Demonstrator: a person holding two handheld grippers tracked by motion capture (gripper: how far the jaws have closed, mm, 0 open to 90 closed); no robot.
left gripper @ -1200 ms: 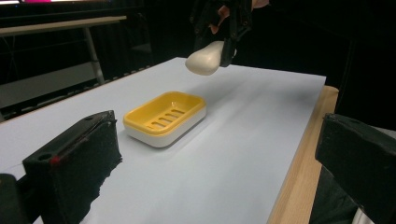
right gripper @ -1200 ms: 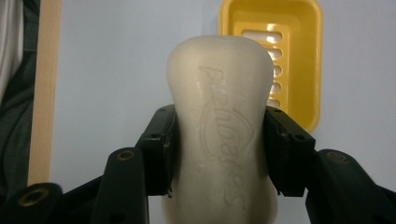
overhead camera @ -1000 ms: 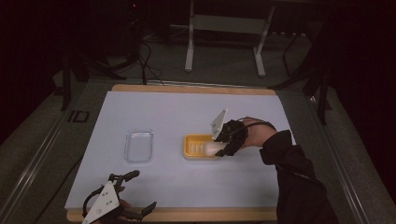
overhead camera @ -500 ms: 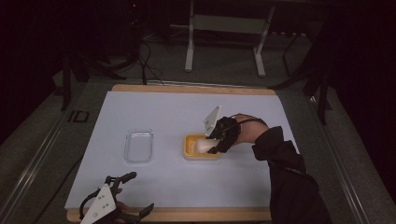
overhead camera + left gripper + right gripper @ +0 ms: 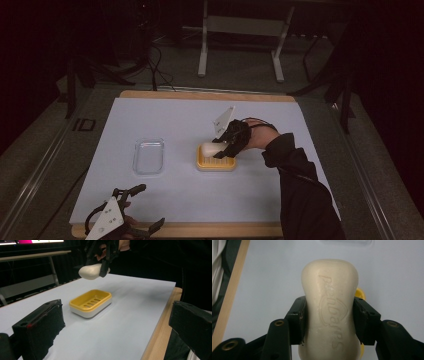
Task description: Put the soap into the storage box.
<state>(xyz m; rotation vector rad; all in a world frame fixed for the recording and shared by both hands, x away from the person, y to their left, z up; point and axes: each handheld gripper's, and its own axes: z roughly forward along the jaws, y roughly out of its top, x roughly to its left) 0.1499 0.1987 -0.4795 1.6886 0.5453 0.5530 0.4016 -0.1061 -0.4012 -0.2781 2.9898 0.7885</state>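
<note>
A cream bar of soap (image 5: 329, 305) with embossed lettering is clamped between the two black jaws of my right gripper (image 5: 328, 317). In the high view the soap (image 5: 210, 148) hangs over the left end of a yellow soap dish (image 5: 216, 163) at the table's middle, with the right gripper (image 5: 226, 145) just behind it. The left gripper view shows the soap (image 5: 90, 272) lifted clear above the yellow dish (image 5: 90, 302). My left gripper (image 5: 131, 212) rests near the table's front left edge, its jaws wide apart with nothing between them.
A clear plastic lid or tray (image 5: 148, 156) lies left of the dish on the pale blue table cover (image 5: 170, 115). The wooden table edge (image 5: 200, 230) runs along the front. A metal stand (image 5: 240, 25) is behind the table.
The right gripper has moved left and up with the soap, lifting it off the dish. The left gripper has stayed put.
</note>
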